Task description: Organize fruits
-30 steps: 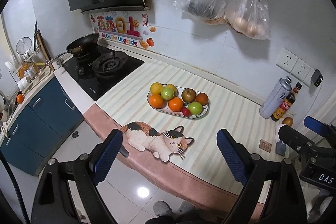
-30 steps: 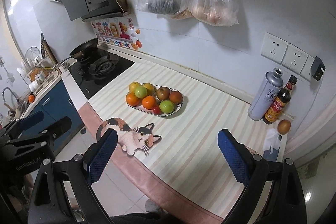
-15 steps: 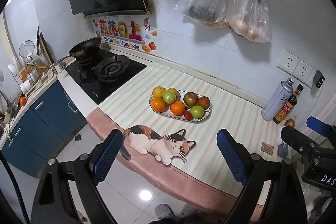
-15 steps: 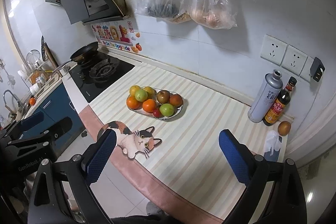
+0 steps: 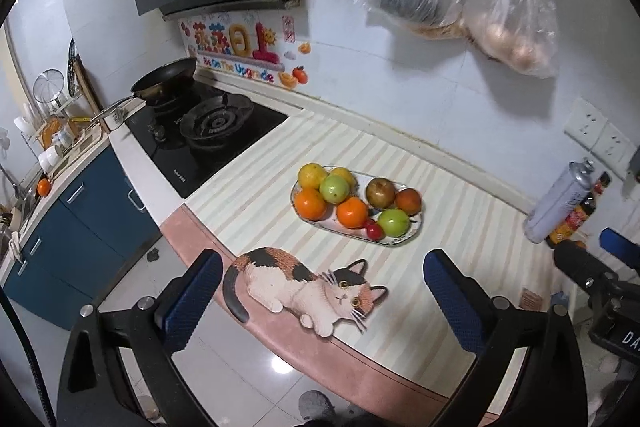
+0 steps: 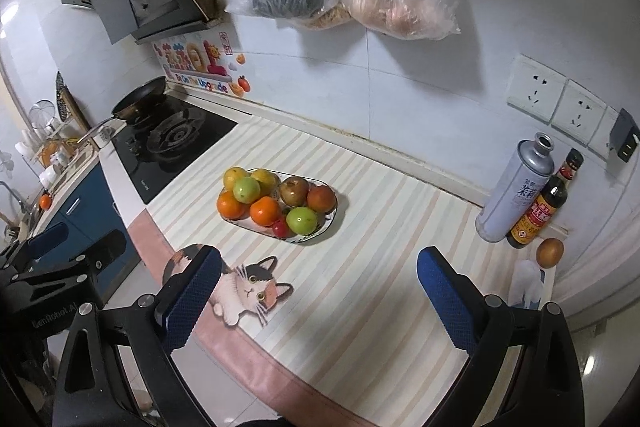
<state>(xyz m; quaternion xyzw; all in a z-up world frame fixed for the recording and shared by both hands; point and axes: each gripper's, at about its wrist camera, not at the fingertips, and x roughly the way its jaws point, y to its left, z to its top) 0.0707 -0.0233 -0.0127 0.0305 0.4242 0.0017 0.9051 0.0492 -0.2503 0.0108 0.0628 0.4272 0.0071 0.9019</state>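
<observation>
Reading from the left, the left gripper (image 5: 322, 291) hangs over the front edge of the cream-striped counter (image 5: 460, 211), above the calico cat-shaped mat (image 5: 304, 283), its blue-padded jaws having just been opening to their widest with nothing between them. The right gripper (image 6: 320, 287), near the right end of the counter, also stands wide and empty. The fruits, oranges, green and reddish apples and a small red one, lie heaped on the oval white plate (image 5: 400, 241) mid-counter, so this looks like the approach, and the next move calls for lowering onto one fruit.
</observation>
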